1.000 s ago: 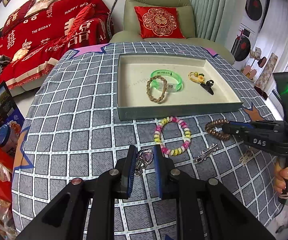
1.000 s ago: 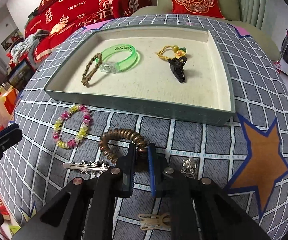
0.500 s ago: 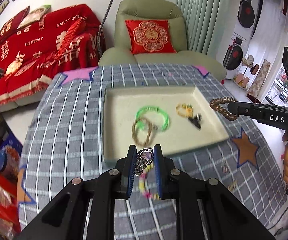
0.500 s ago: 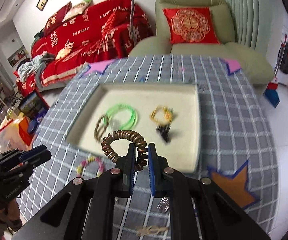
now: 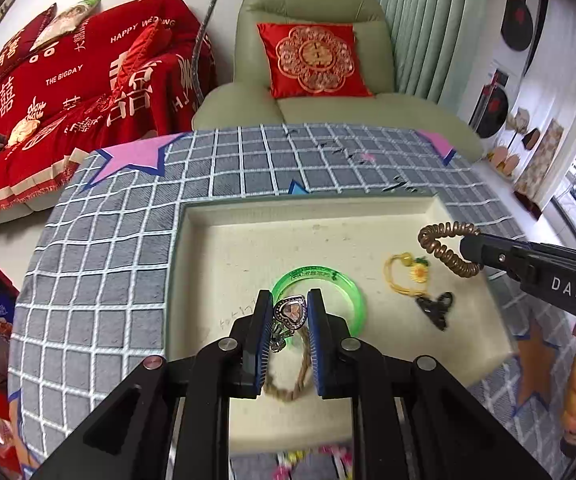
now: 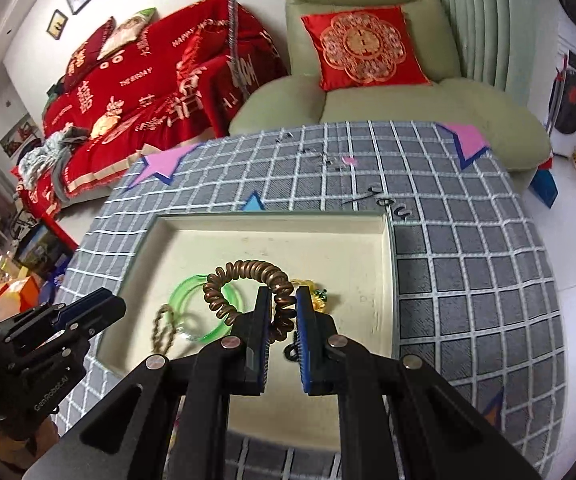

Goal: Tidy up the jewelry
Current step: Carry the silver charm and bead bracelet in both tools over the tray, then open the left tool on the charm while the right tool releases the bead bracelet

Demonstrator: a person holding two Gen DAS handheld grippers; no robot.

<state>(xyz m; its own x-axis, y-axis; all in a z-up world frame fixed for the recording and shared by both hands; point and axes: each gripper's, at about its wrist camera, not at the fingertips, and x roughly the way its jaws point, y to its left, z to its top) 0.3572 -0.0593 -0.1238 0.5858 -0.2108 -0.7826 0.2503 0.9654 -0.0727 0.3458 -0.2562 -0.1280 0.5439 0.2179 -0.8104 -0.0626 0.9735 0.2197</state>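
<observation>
Both claws carried from bench cloth to above tray [image 5: 192, 264]. Left claw [image 5: 290, 312] clamps heart pendant [image 5: 290, 312]; right claw [image 6: 282, 306] clamps coil hair tie [image 6: 244, 280]. Step: transport. Next: lower, release clear of green bangle [image 5: 352, 292].

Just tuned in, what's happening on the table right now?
A person is sorting jewelry into the cream tray with two handheld grippers. The left gripper is shut on a heart-shaped brooch, the right gripper on a brown coil hair tie; both are above the tray. A green bangle, braided bracelet and black clip lie inside.
</observation>
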